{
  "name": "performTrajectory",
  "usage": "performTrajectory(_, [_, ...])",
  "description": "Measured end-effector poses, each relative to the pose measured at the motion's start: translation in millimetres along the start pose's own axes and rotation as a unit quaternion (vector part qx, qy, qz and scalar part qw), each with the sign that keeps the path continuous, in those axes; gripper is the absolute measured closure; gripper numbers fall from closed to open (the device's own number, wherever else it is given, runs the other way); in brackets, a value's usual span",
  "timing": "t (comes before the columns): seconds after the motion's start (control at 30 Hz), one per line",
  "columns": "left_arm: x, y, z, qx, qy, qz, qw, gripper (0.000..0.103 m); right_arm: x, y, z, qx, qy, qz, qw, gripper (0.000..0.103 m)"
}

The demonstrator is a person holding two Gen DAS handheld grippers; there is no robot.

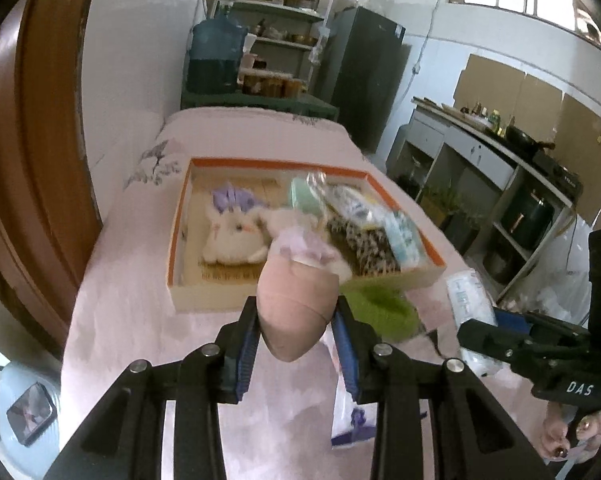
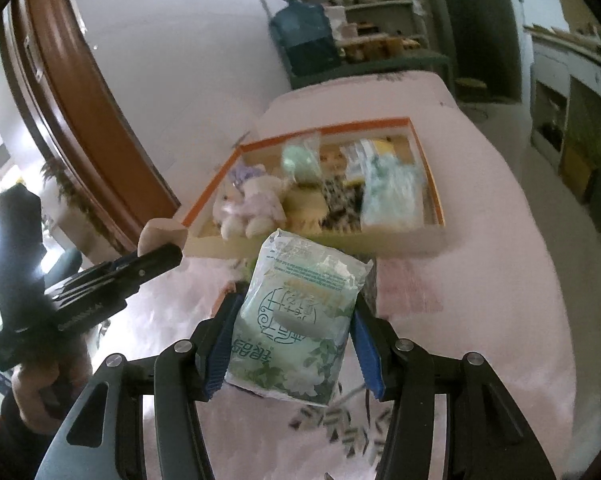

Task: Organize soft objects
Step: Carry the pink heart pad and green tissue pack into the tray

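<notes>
The left gripper [image 1: 296,320] is clamped on a pink egg-shaped sponge [image 1: 296,304], held above the pink tablecloth [image 1: 140,340] just short of the orange-rimmed box [image 1: 180,216]. The right gripper [image 2: 296,344] squeezes a green tissue packet [image 2: 296,320] nearby. A white plush bunny [image 1: 232,236] lies inside the box.

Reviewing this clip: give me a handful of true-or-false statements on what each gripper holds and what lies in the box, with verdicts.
1. The left gripper is clamped on a pink makeup sponge. True.
2. The right gripper is empty. False: it holds a green tissue pack.
3. A white plush bunny lies in the orange-rimmed box. True.
4. The box is empty. False: it also holds a leopard-print cloth and packets.
5. The box sits on a pink tablecloth. True.
</notes>
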State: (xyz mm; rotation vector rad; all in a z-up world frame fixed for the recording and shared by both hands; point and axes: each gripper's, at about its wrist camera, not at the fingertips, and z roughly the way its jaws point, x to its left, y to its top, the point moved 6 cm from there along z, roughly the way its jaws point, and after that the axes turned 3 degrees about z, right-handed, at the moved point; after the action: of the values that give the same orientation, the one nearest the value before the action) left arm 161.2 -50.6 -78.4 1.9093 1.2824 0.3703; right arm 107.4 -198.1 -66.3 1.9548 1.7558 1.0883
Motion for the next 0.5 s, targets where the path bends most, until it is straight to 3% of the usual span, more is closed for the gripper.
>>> performTrajectory(0.5, [17, 64, 19, -0.028, 0.010, -0.023, 0.9993, 0.067, 12, 78, 29, -0.026, -0.006, -0.053, 0.998, 0.048])
